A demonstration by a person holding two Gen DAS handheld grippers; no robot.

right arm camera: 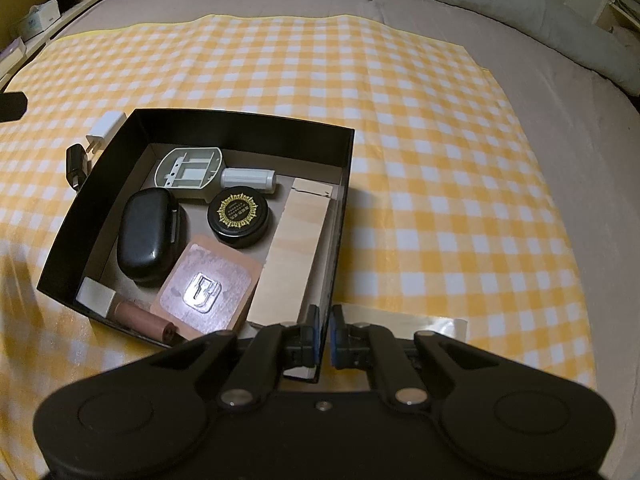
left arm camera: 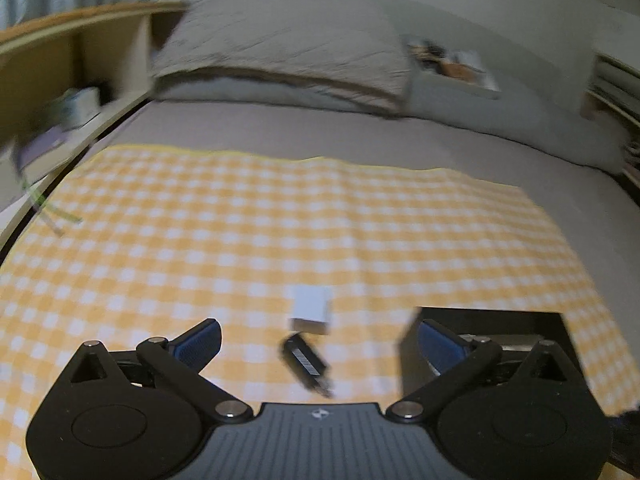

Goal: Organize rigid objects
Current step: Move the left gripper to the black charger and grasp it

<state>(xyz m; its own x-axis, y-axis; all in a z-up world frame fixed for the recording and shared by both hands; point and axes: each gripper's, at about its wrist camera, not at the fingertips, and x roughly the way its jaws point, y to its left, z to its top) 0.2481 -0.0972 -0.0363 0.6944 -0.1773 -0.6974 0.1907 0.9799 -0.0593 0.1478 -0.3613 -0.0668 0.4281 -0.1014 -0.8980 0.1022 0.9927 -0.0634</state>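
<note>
Left claw point(left arm camera: 318, 344) spread wide, nothing between the pads, hovering over the checked cloth point(left arm camera: 280, 220) on the bed, angled down toward two loose items: black USB stick point(left arm camera: 306, 362) nearest, white charger plug point(left arm camera: 312, 310) just beyond it, the two almost touching. Both lying on the cloth just outside the left wall of the black box point(right arm camera: 240, 128), toward the near edge of the bed. Right claw point(right arm camera: 324, 336) pinched shut on the near right corner of the box wall, steadying it. Box already loaded: black case point(right arm camera: 148, 232), round black tin point(right arm camera: 240, 216), grey plastic part point(right arm camera: 188, 168), wooden block point(right arm camera: 296, 248), carded hook point(right arm camera: 204, 284), brown tube point(right arm camera: 144, 320), white cube point(right arm camera: 94, 294). Likely step: pick the USB stick, drop in the box. Best done by lining the pads across the stick's narrow sides, coming down low to the cloth without bunching it, closing only once centred, keeping clear of the plug. Free floor in the box looks small; gap between tin and case probably the spot. Left view blurred, so exact stick angle hard to judge.
</note>
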